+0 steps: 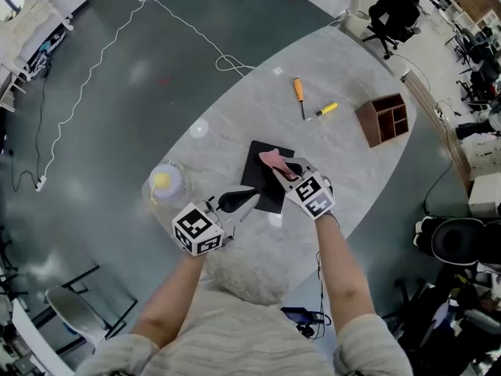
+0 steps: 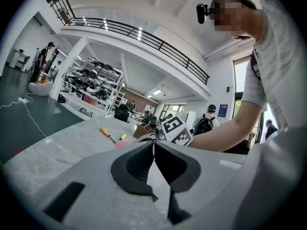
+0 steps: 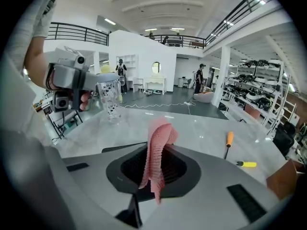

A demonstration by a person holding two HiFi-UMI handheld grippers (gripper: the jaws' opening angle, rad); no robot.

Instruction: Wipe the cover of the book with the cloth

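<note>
A black book (image 1: 261, 180) lies flat in the middle of the oval marble table (image 1: 344, 163). My right gripper (image 1: 283, 169) hovers over the book's far right part, shut on a pink cloth (image 1: 272, 160). In the right gripper view the cloth (image 3: 158, 150) stands up between the closed jaws and hangs down in front of them. My left gripper (image 1: 249, 198) is shut and holds nothing, its tips at the book's near left edge. Whether it touches the book I cannot tell. In the left gripper view the jaws of the left gripper (image 2: 153, 145) meet.
A clear jar with yellow contents (image 1: 166, 182) stands left of the book. An orange screwdriver (image 1: 298, 91), a yellow marker (image 1: 325, 110) and a wooden compartment box (image 1: 383, 119) lie farther back. A white cable (image 1: 117, 30) runs across the floor. Office chairs (image 1: 391, 10) stand at the far right.
</note>
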